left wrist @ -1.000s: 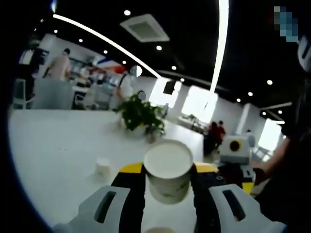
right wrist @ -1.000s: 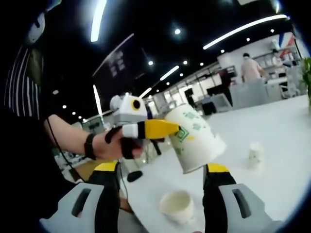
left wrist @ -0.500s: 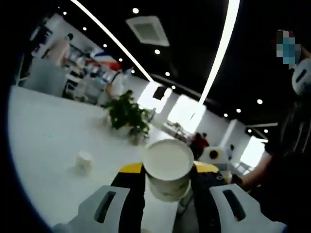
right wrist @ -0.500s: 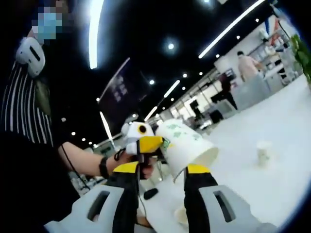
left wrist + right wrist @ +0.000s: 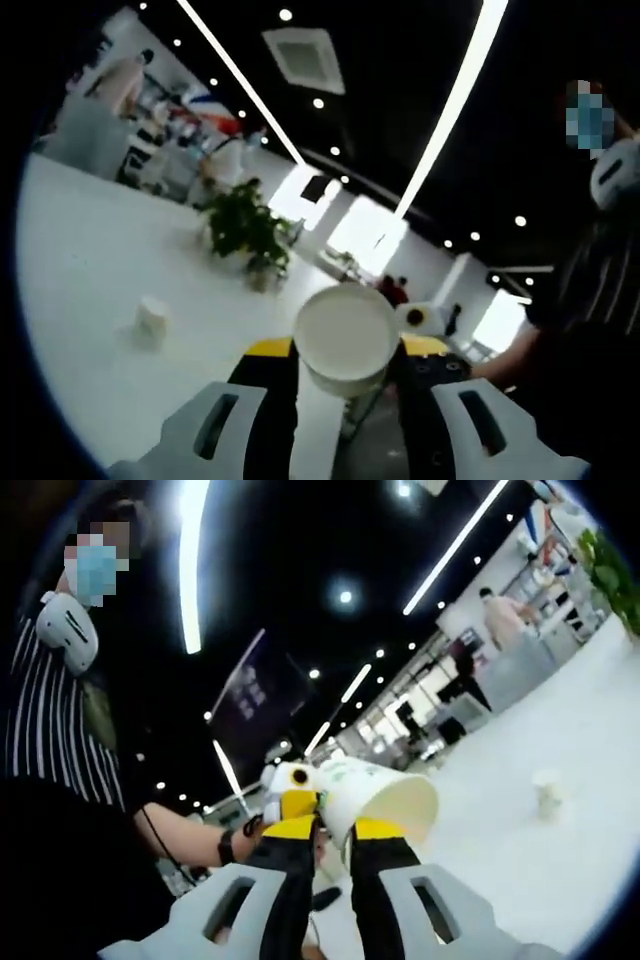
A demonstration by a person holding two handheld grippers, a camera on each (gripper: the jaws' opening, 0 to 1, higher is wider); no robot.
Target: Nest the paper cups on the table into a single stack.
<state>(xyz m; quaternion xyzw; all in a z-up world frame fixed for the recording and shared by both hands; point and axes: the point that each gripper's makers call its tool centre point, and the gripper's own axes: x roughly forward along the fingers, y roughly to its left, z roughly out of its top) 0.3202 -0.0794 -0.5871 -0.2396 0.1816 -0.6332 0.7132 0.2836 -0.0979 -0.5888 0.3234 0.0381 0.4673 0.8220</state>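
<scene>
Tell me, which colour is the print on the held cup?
Green print on the white cup, clearest in the right gripper view.

Ceiling strip lights [image 5: 452, 110] glare brightly (edges bend, distance blurs).

No legible text. Green print on the held paper cup [image 5: 375, 798] is too blurred to read.

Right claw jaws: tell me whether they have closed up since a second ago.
Yes. In the right gripper view the right claw has narrowed to a thin gap, jaws standing in front of the paper cup; a grip cannot be told.
</scene>
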